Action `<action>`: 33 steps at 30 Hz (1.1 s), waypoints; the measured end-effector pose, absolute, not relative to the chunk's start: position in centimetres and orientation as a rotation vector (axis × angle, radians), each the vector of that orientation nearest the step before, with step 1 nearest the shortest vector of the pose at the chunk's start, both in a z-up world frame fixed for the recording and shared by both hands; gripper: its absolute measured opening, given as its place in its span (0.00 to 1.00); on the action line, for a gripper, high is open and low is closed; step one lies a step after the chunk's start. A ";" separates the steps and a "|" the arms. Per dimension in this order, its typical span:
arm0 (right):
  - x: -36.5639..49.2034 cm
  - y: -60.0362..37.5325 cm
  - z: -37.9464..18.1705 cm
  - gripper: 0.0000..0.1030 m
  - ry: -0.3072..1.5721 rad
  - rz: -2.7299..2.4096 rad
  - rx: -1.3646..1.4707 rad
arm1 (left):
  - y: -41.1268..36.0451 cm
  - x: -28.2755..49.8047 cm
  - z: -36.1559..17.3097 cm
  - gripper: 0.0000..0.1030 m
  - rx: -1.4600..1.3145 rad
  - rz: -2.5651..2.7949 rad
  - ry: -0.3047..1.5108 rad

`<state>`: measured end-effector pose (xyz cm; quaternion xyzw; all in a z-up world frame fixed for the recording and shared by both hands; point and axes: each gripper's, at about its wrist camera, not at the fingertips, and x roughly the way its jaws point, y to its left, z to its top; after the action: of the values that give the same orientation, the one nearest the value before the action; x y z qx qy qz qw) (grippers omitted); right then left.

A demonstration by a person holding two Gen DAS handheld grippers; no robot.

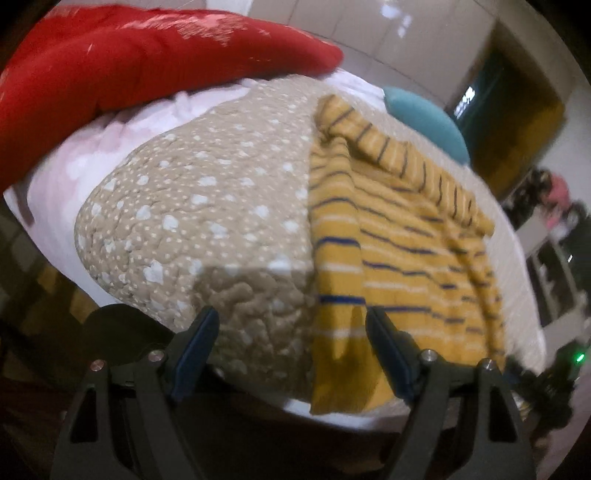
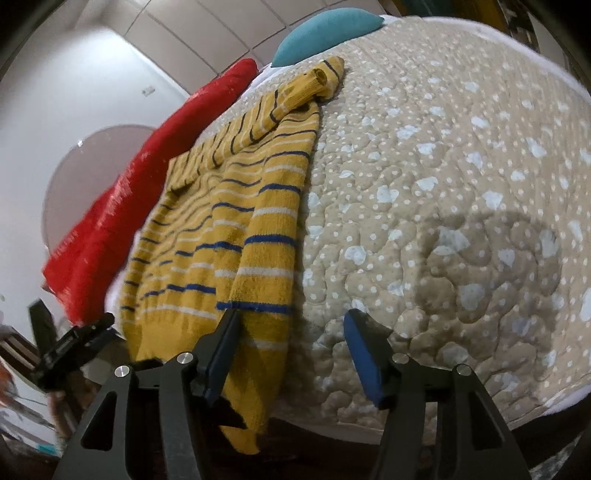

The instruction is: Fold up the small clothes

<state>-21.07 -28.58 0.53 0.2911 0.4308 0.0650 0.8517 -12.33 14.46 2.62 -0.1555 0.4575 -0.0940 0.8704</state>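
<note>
A yellow knit sweater (image 1: 399, 236) with blue and white stripes lies spread on a beige dotted quilt (image 1: 207, 206), its hem hanging over the near edge. One sleeve is folded across the top. My left gripper (image 1: 291, 325) is open and empty just above the quilt's near edge, its right finger by the sweater's left hem. In the right wrist view the sweater (image 2: 236, 221) lies to the left on the quilt (image 2: 443, 184). My right gripper (image 2: 291, 325) is open and empty, its left finger over the sweater's right hem corner.
A red cushion (image 1: 129, 62) lies along the far left of the bed, also seen in the right wrist view (image 2: 122, 206). A teal cushion (image 1: 424, 122) sits beyond the sweater (image 2: 325, 29). The other gripper (image 2: 74, 347) shows at lower left. Walls and a doorway stand behind.
</note>
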 end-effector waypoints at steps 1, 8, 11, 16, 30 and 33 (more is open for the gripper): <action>-21.1 -28.8 0.4 0.61 0.904 0.146 0.635 | 14.6 -12.2 2.5 0.78 -0.345 -0.206 0.959; -21.5 -28.9 -0.6 0.62 0.915 0.228 0.739 | 13.3 -11.9 0.1 0.78 -0.446 -0.334 1.023; -21.6 -28.0 -1.0 0.64 0.932 0.254 0.733 | 11.9 -11.8 -0.5 0.78 -0.428 -0.380 1.038; -21.2 -26.9 -1.1 0.64 0.944 0.264 0.699 | 9.6 -12.1 -0.6 0.73 -0.297 -0.353 1.041; -19.2 -22.3 1.8 0.13 0.968 0.317 0.433 | 11.5 -10.7 2.1 0.09 -0.395 -0.407 1.008; -17.9 -22.6 4.4 0.13 0.916 0.351 0.416 | 11.9 -8.7 4.4 0.09 -0.421 -0.421 0.955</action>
<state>-17.87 -22.61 4.40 0.1983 0.4364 0.1675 0.8615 -8.75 11.89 4.40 -0.1995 0.4526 -0.1995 0.8459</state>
